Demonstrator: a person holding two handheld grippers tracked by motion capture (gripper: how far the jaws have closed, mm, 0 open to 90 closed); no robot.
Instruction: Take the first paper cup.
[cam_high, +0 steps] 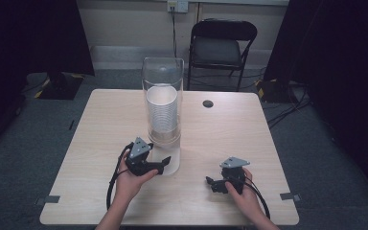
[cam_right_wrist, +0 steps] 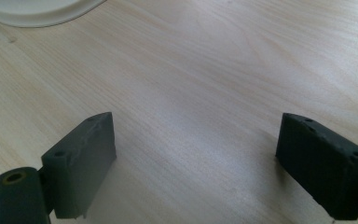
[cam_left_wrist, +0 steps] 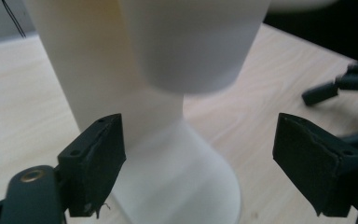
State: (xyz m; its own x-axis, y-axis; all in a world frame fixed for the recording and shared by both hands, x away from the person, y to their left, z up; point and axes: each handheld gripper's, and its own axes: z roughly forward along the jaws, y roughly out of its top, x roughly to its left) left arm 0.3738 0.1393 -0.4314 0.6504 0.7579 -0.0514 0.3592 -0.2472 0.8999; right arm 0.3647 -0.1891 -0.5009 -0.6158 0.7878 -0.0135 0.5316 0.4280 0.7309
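**Cup Dispenser: Left Claw at the Base, Extraction Not Yet Started**

While the left claw (cam_high: pixel 165 163) stands with its jaws spread wide at the foot of the cup dispenser (cam_high: pixel 163 103), nothing is gripped. The dispenser is a clear upright tube on a white flared base, placed near the middle of the surface (cam_high: pixel 100 124), slightly toward the person's side. A stack of white cups (cam_high: pixel 162 114) fills the tube's lower part.

**Claw state**
- Left claw: wide open, empty. In the left gripper view its pads frame the white flared base (cam_left_wrist: pixel 177 177), and the lowest cup (cam_left_wrist: pixel 191 42) hangs just above, between the jaws' line and the top of the frame. Contact between either pad and the dispenser cannot be confirmed.
- Right claw (cam_high: pixel 211 182): wide open, empty, resting low over bare wood to the right of the dispenser, apart from it. The right gripper view shows the rim of the white base (cam_right_wrist: pixel 37 11) at its upper left.

**Progress (judged)**
- Done: approach of the left claw to the dispenser outlet.
- Left: closing on the lowest cup, pulling it free, and setting it down. No cup stands loose on the surface.

**Markings**
- No brand, label or legible writing appears on the dispenser, the cups or either claw.
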